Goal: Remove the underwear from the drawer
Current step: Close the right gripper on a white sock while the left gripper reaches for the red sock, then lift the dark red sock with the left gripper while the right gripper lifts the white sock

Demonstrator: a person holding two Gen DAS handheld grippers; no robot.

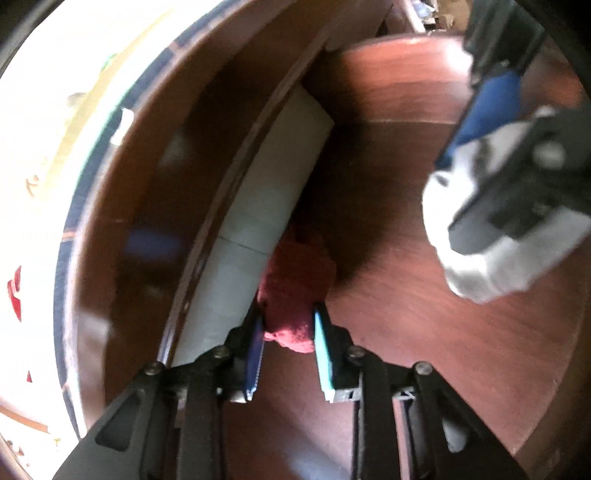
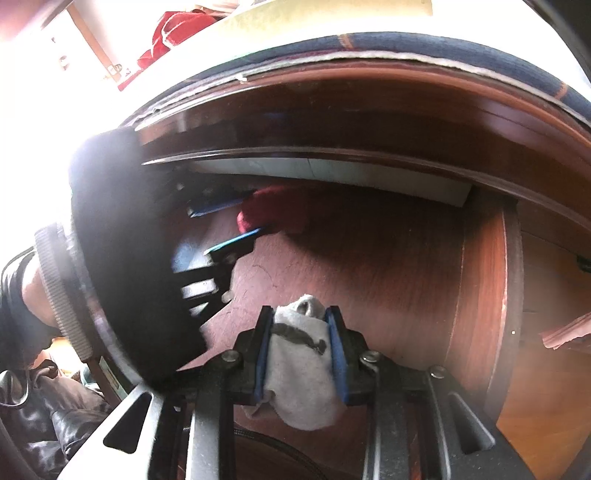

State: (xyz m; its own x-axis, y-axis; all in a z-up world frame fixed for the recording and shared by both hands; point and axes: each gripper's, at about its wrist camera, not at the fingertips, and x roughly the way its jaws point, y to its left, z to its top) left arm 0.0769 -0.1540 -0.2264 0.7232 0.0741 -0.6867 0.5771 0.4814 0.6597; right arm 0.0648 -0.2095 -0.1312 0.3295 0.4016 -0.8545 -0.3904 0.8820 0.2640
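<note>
While left fingers [image 1: 288, 325] pinch red underwear [image 1: 295, 288], right fingers [image 2: 301, 350] hold grey underwear [image 2: 299, 369] lengthwise.

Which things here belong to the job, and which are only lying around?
Belong to the job:
- drawer
- red garment between the left gripper fingers
- grey garment in the right gripper

Lying about:
- red cloth on top
- white liner at the drawer's back

Underwear [image 1: 291, 291] in drawer [image 1: 424, 295], by back panel [image 1: 266, 206]
</note>
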